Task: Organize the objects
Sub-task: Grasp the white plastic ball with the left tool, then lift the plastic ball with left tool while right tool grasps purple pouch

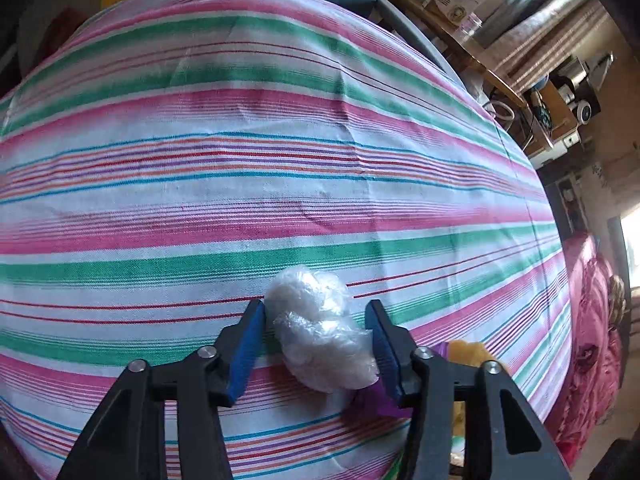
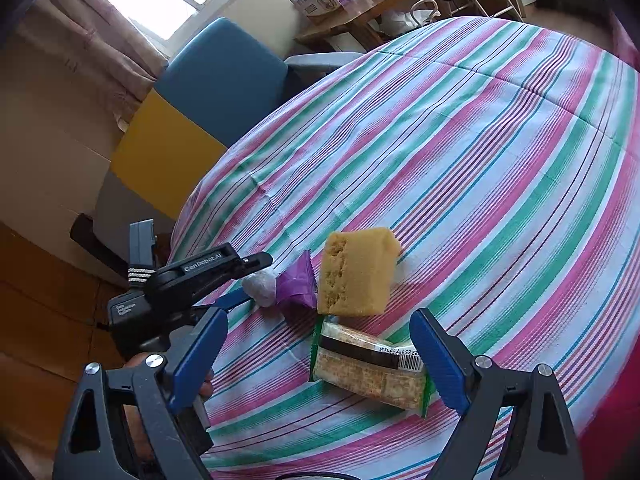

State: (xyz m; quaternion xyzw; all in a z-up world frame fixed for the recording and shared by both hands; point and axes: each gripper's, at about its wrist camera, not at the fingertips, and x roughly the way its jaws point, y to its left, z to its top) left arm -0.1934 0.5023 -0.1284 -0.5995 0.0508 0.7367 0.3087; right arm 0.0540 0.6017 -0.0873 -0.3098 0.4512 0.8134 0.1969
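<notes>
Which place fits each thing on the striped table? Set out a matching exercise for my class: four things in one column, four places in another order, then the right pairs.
Things:
1. plastic wad
2. sponge
3. cracker pack
4. purple wrapper

Places:
A. between the wad and the sponge
B. between the open right claw's fingers
C. between the left claw's fingers
D. just beyond the cracker pack, standing on edge

Pairs: 1-C, 2-D, 3-B, 4-A
</notes>
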